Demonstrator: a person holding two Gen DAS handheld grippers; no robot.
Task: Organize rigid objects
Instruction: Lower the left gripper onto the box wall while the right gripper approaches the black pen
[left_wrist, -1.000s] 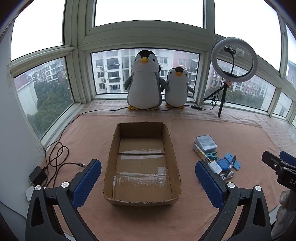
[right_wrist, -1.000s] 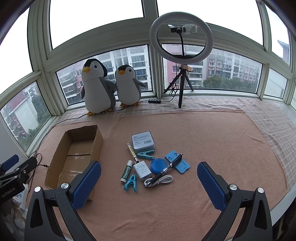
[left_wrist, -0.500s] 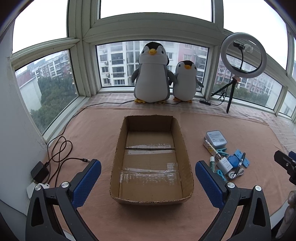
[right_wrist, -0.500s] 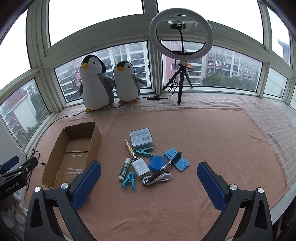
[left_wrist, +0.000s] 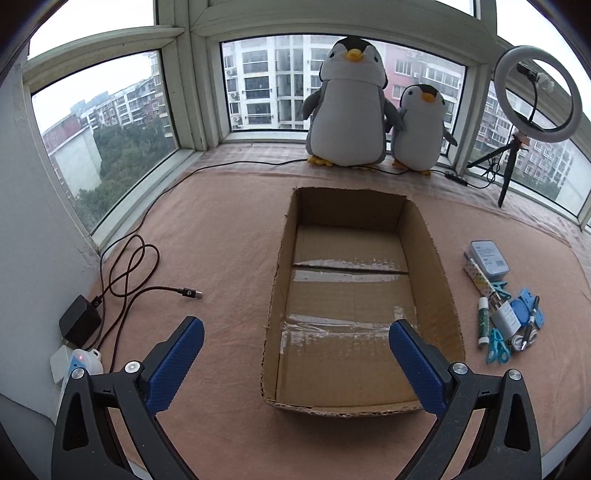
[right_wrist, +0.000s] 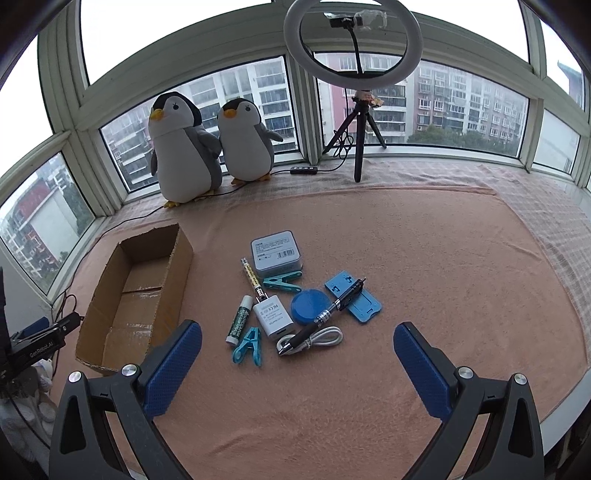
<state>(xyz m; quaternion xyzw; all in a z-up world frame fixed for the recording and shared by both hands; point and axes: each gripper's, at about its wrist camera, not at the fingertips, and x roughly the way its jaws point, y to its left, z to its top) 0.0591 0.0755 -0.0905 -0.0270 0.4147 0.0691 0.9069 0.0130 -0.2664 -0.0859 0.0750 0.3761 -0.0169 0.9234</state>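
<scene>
Bay-window ledge under pink cloth (right_wrist: 424, 258); two penguins (right_wrist: 184, 147) and ring light (right_wrist: 352, 40) at back. Left hand-held gripper (left_wrist: 295, 354) spread wide, empty, hovering at near end of box (left_wrist: 437, 266). Right hand-held gripper (right_wrist: 297, 350) likewise wide apart, empty, above cloth just short of cluster: tin (right_wrist: 276, 253), pen (right_wrist: 325, 315), charger (right_wrist: 273, 317), clips (right_wrist: 249, 345), glue stick (right_wrist: 239, 324). Cluster beside box, none inside.

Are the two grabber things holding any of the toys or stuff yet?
No, nothing is held. The left gripper is open over the cardboard box, and the right gripper is open above the pile with the pen.
</scene>
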